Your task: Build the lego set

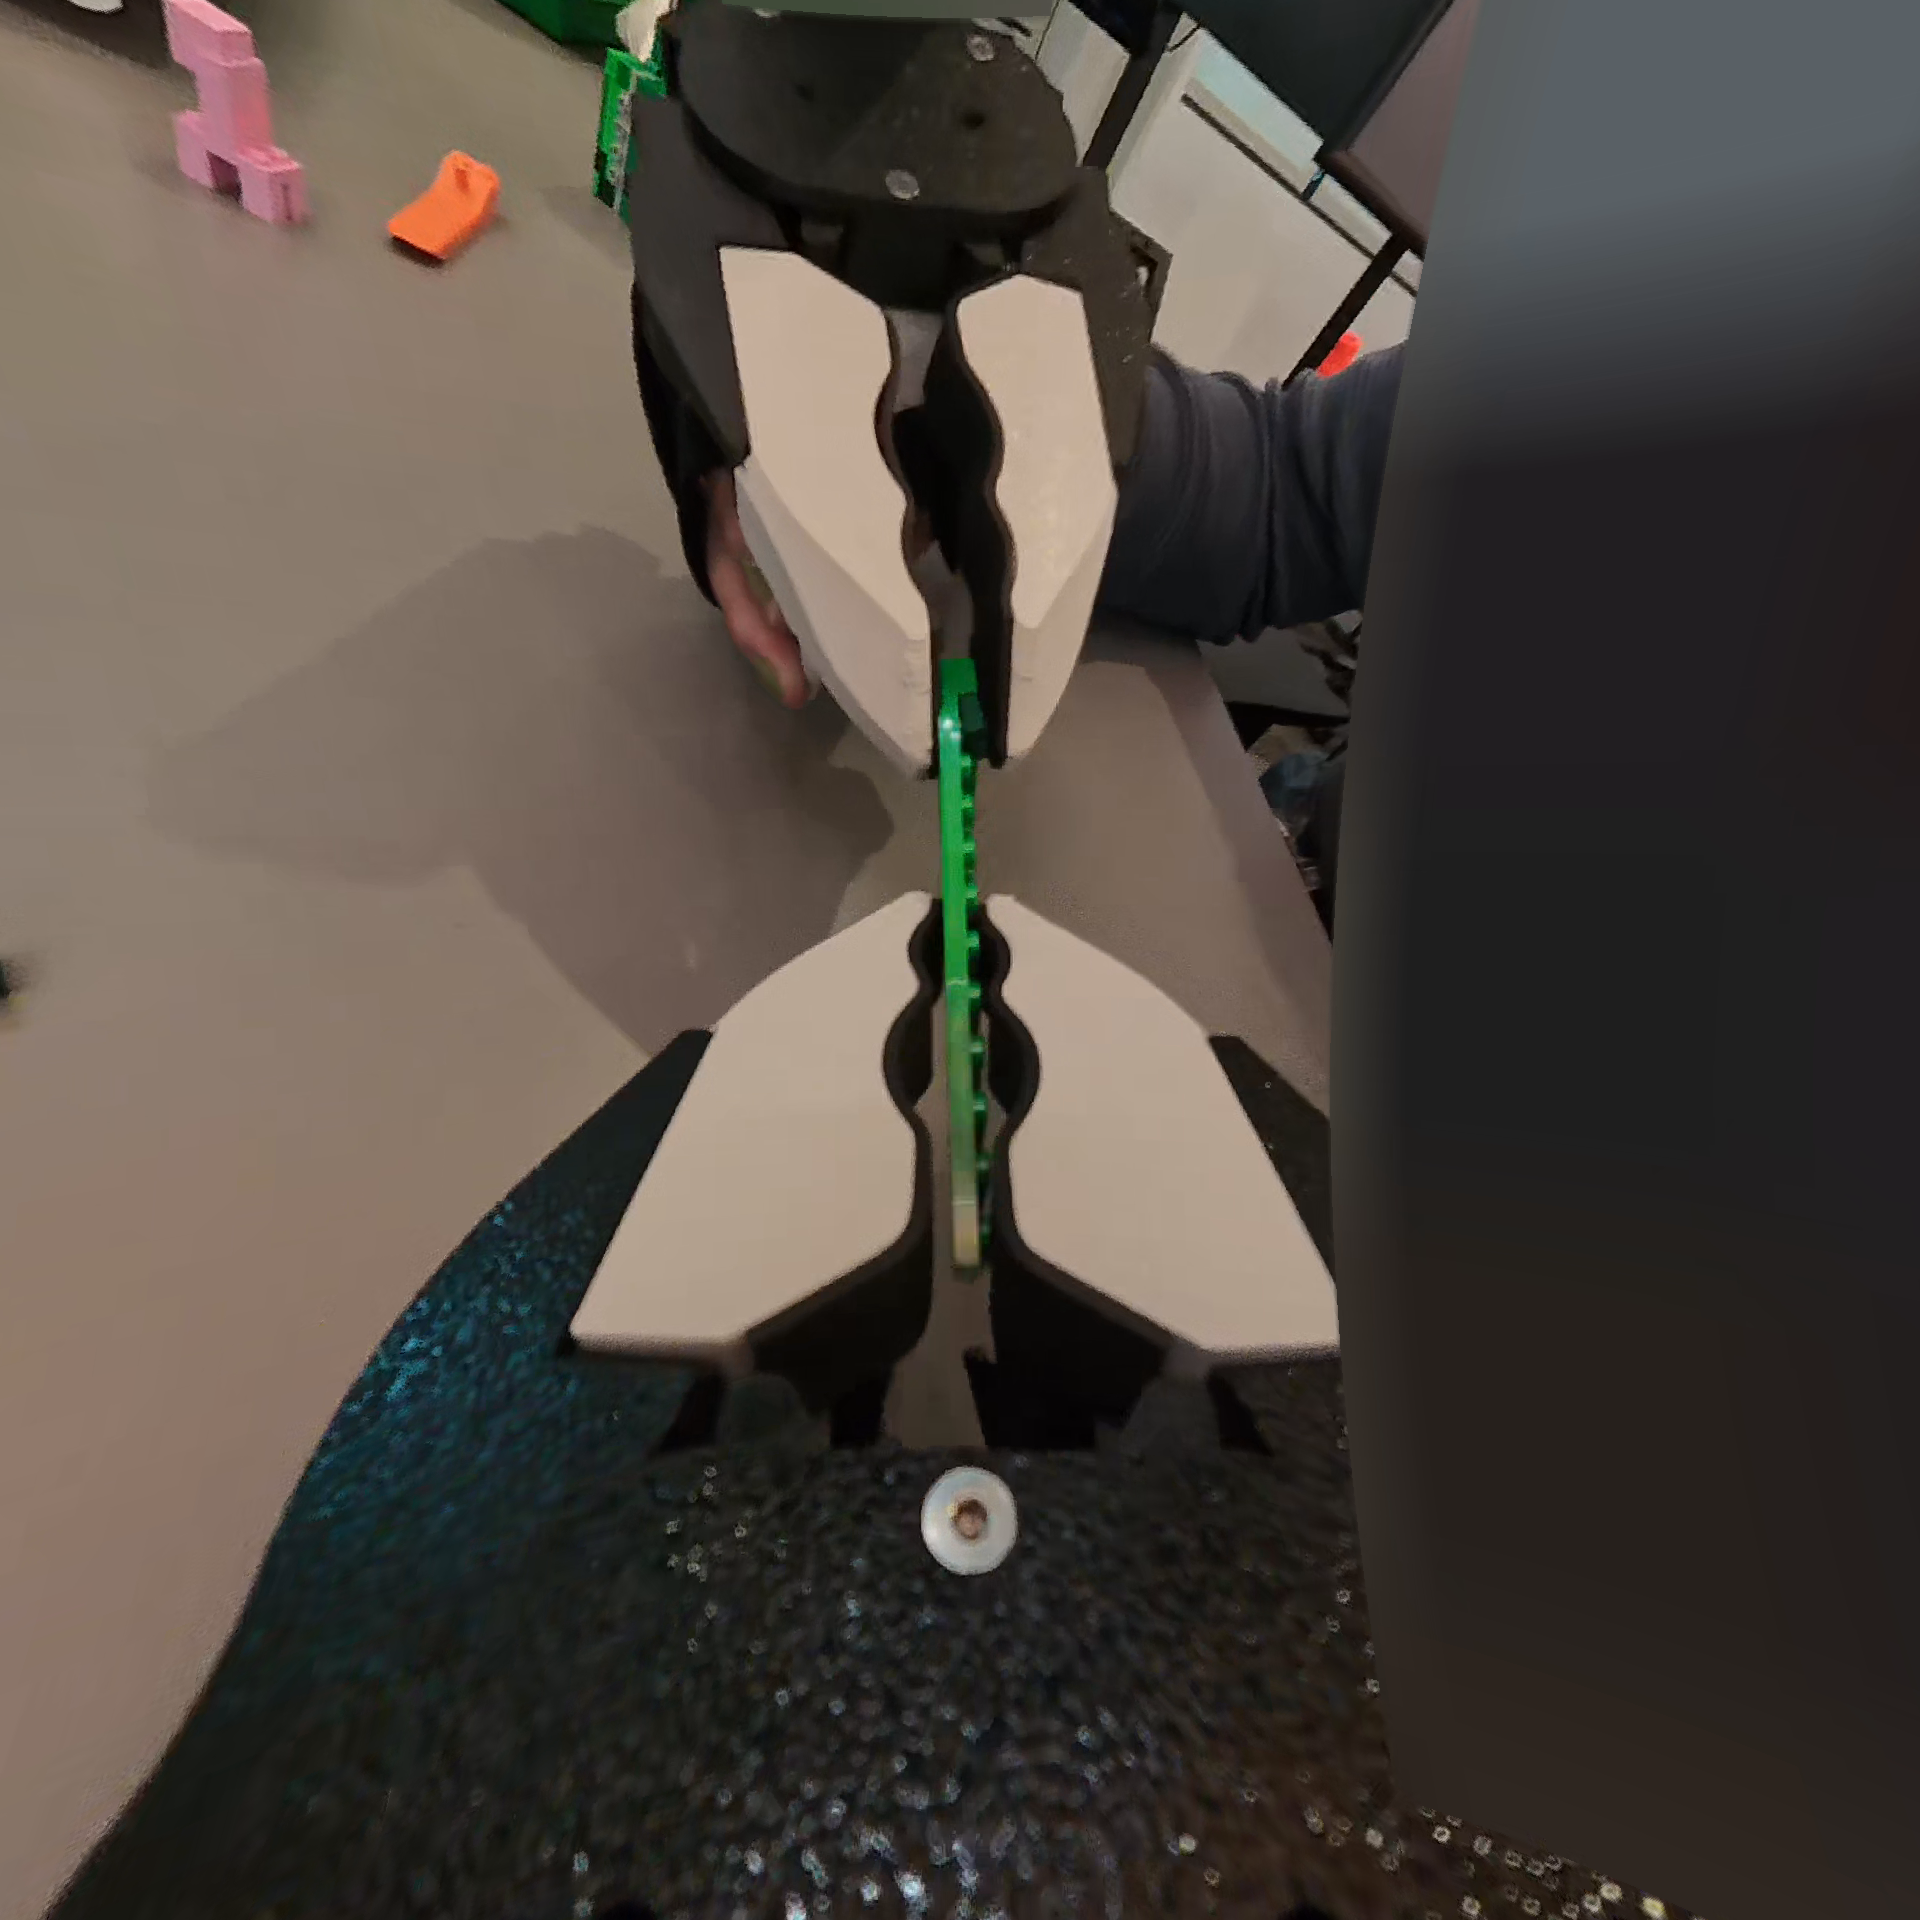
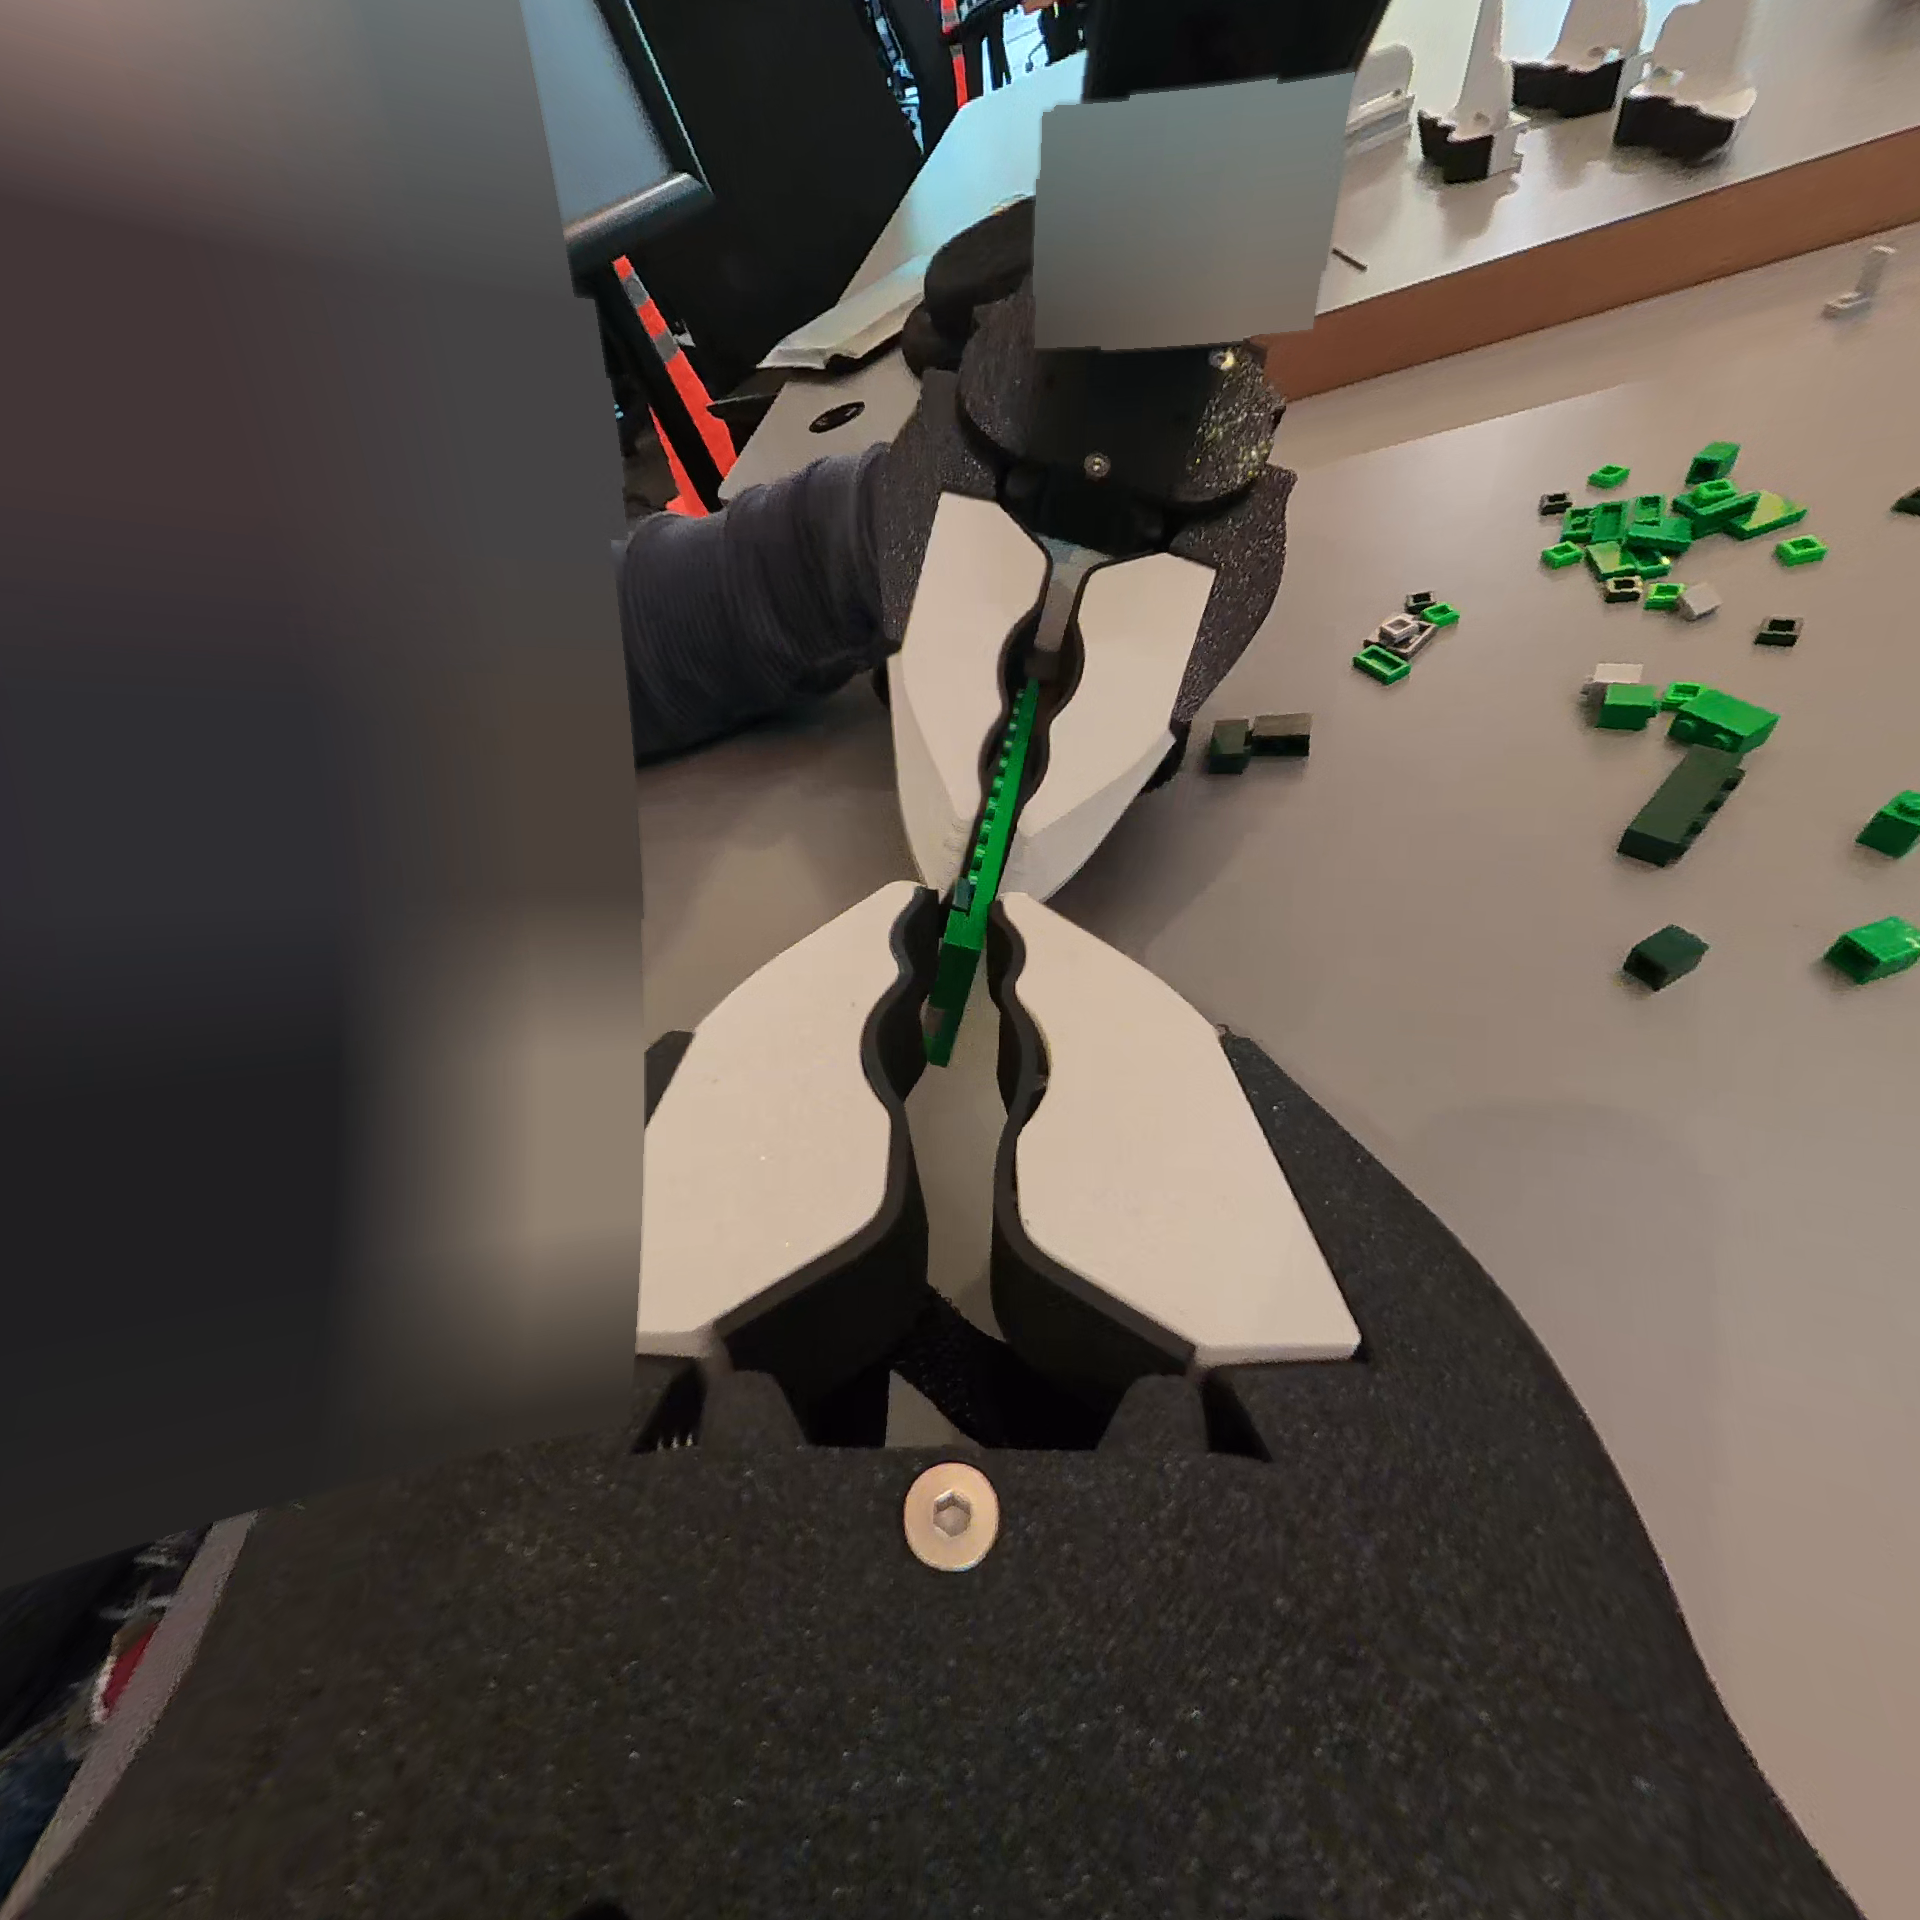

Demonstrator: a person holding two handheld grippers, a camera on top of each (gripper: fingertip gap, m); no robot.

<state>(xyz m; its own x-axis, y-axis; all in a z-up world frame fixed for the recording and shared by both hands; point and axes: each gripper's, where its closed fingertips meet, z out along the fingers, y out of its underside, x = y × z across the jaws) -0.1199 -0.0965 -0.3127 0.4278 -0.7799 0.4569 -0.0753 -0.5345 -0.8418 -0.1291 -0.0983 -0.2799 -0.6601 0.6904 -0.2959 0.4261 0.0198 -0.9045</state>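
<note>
A thin green studded plate is held edge-on above the grey table, spanning both grippers. My left gripper is shut on the near end of the plate. The right gripper faces it and clamps the far end. In the right wrist view, my right gripper is shut on its end of the same plate, where a small dark green piece sits on the studs. The left gripper grips the other end, tip to tip with mine.
A pink block figure and an orange piece lie at the far left. Several loose green bricks and a long dark green brick are scattered on the right. A person's dark sleeve is behind the right gripper.
</note>
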